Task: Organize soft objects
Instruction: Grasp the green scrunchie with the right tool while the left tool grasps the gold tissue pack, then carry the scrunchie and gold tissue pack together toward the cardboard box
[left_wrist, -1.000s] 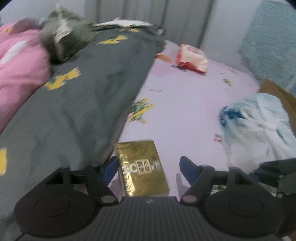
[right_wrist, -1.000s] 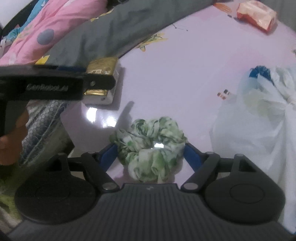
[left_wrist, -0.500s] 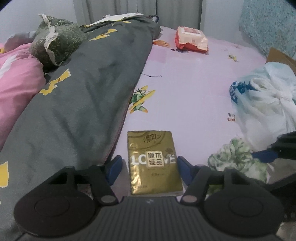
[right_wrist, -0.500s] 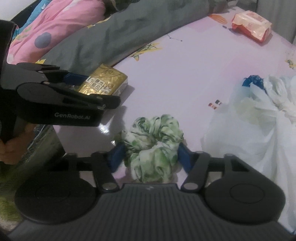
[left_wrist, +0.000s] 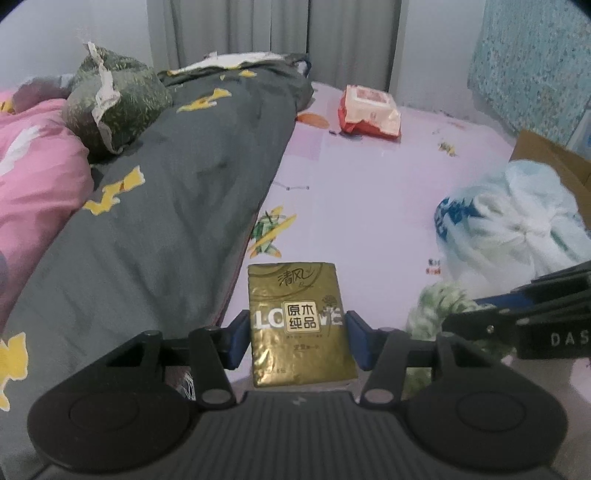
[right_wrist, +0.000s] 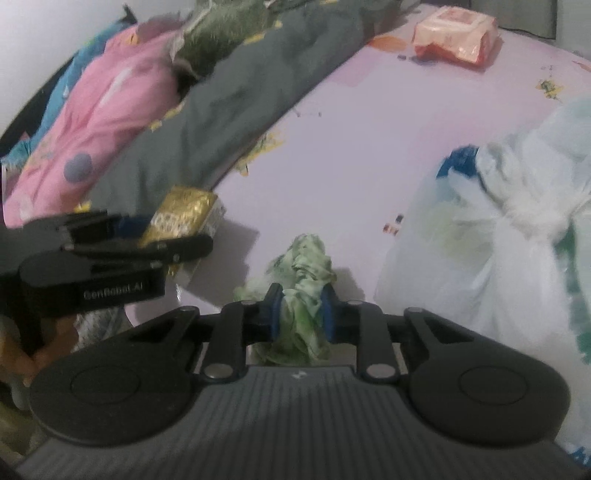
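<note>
- Compared with a second ago, the right gripper (right_wrist: 300, 309) has gone from sitting wide around the green scrunchie (right_wrist: 301, 291) to clamped right down on it; the fabric is bunched into a thin wad between the blue pads (right_wrist: 274, 308).
- The scrunchie also looks lifted a bit off the lilac bedsheet (right_wrist: 351, 147), at lower centre of the right wrist view (shadow under it, though the frame is blurry).
- The left gripper (left_wrist: 297, 334) was well apart from the gold tissue pack (left_wrist: 300, 319) a second ago; now its jaws are closing and the pads (left_wrist: 239, 338) sit right against both long sides of the pack.
- So the pack is gripped, bottom centre of the left wrist view, just beside the edge of the grey quilt (left_wrist: 166, 206).
- In the right wrist view the pack (right_wrist: 181, 218) shows at middle left, tilted up in the left gripper.
- Unchanged stuff: white plastic bag (left_wrist: 517, 221) at right, orange wipes pack (left_wrist: 369, 107) at upper centre, pink blanket (left_wrist: 33, 177) at far left.
</note>
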